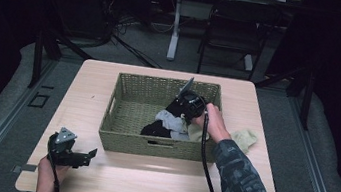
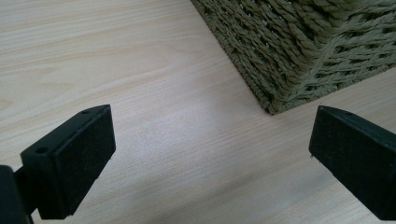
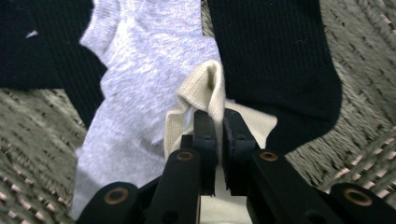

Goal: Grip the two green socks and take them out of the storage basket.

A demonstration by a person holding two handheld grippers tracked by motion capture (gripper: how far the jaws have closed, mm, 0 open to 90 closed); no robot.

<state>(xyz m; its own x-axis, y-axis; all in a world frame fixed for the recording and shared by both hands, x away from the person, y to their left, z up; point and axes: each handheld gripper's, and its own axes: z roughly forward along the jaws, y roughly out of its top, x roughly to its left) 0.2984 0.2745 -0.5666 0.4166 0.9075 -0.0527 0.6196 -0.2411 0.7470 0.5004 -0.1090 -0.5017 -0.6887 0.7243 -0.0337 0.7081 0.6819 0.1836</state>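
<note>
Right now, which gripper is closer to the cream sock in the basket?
The right. The right gripper is down in the basket, pinching a fold of the cream sock. The left gripper sits open over the table, outside the basket's near left corner.

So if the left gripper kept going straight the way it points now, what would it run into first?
Probably the near corner of the woven basket. The left gripper hangs open over bare table, and the corner lies ahead, slightly right of centre, so it might just clip it.
</note>
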